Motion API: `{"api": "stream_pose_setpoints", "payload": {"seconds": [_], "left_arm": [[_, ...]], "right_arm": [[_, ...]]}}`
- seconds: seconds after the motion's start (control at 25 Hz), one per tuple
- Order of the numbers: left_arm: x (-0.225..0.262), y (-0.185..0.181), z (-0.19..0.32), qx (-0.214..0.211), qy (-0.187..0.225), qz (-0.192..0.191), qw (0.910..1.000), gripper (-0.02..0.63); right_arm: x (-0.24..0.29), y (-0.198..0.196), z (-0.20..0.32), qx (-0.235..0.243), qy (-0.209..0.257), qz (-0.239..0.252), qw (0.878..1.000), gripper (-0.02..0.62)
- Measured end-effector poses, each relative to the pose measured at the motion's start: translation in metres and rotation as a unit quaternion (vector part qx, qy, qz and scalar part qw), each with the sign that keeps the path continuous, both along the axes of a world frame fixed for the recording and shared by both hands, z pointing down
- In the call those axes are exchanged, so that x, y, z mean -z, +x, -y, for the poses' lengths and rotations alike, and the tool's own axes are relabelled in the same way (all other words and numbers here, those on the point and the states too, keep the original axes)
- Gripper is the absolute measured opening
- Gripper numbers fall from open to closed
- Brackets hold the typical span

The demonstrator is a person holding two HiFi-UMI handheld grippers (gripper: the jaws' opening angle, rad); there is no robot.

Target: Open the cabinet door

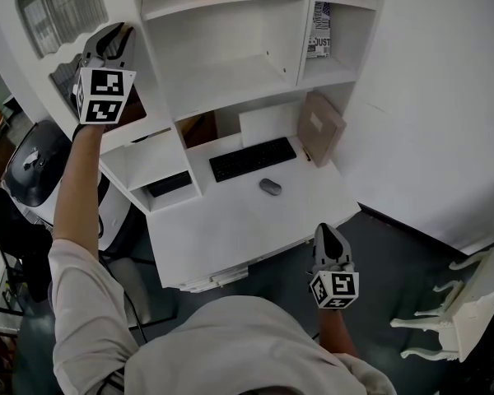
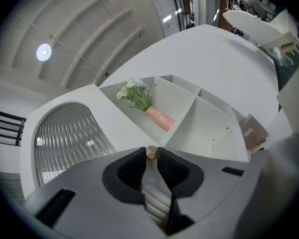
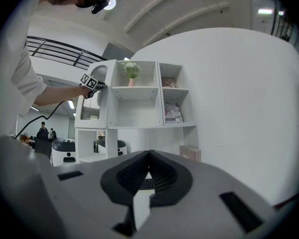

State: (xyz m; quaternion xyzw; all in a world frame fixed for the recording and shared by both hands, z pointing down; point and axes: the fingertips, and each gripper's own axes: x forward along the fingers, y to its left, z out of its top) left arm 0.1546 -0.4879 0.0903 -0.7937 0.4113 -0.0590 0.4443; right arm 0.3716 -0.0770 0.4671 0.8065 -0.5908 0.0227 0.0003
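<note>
The white shelf unit's cabinet door [image 2: 65,138] has an arched ribbed-glass pane and stands at the unit's upper left [image 1: 62,11]. A small brass knob [image 2: 151,152] sits on the door's edge. My left gripper [image 2: 151,154] is raised to it, and both black pads press on the knob. In the head view the left gripper [image 1: 111,35] is up against the door's right edge; the right gripper view shows the door [image 3: 92,103] lying flush with the shelf unit. My right gripper [image 1: 325,233] hangs low in front of the desk, jaws [image 3: 149,154] together and holding nothing.
The open shelf beside the door holds a pink vase with flowers [image 2: 159,118]. Below, a white desk [image 1: 230,229] carries a keyboard [image 1: 253,158], a mouse [image 1: 270,187] and a cardboard box [image 1: 319,126]. A white chair [image 1: 469,303] stands at right, a white machine [image 1: 37,167] at left.
</note>
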Motion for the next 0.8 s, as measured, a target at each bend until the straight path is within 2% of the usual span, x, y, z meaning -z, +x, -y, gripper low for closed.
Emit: {"api": "stream_pose_setpoints", "payload": {"seconds": [0.44, 0.8], "left_arm": [[-0.001, -0.012, -0.028, -0.046, -0.021, -0.013, 0.9986, 0.071], [-0.001, -0.027, -0.062, -0.096, -0.044, -0.027, 0.9941, 0.071]], "right_arm": [[0.000, -0.010, 0.012, 0.026, 0.001, 0.000, 1.000, 0.004], [-0.001, -0.022, 0.030, 0.056, 0.000, -0.001, 0.998, 0.004]]}}
